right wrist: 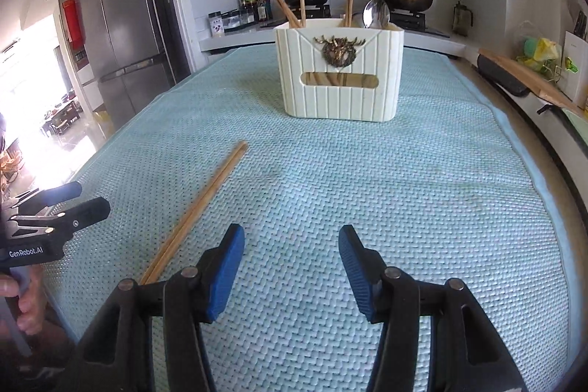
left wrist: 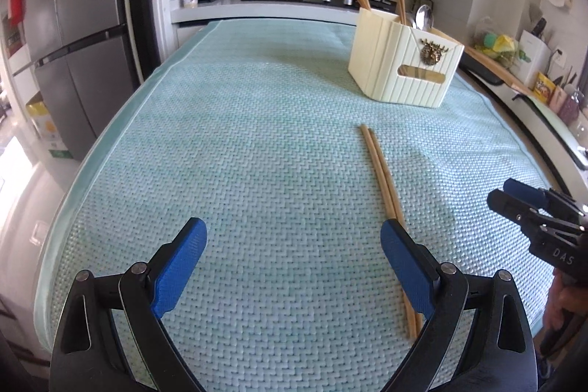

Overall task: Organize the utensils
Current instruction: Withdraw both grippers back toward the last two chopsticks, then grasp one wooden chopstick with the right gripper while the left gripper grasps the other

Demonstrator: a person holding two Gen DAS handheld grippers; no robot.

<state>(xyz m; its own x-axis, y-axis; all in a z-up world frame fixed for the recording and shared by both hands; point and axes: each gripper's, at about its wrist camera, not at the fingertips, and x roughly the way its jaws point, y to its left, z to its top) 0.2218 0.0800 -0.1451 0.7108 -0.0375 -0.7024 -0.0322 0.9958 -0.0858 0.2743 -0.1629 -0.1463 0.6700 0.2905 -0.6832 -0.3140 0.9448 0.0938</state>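
- The left claw (left wrist: 294, 267) stands wide with nothing between its blue pads (left wrist: 180, 269); only the woven teal mat (left wrist: 228, 142) that covers the surface shows in the gap.
- The right claw (right wrist: 292, 272) stands about half open and is likewise empty, with bare mat between its fingers.
- The task's thing, a pair of wooden chopsticks (left wrist: 382, 182), lies flat on the mat. In the left wrist view its near end passes under the left claw's right-hand finger; in the right wrist view the pair (right wrist: 205, 201) runs just off the right claw's left-hand finger, slanting away ahead of it.
- So the pair lies between the two claws, close to both and held by neither.
- The sticks look light, stiff and thin, lying side by side and touching along most of their length. They probably roll or splay apart if pinched off-centre.
- A grip across both sticks near their middle, pads closing from the sides, seems safest; the soft mat should let the fingertips press down a little to get under them.
- Smooth wood may slip against the pads, so a firm, nearly full close is likely needed.
- Well ahead of both claws stands the cream utensil holder (right wrist: 340, 72), upright, already carrying other chopsticks (right wrist: 290, 11) and a metal spoon (right wrist: 375, 13).
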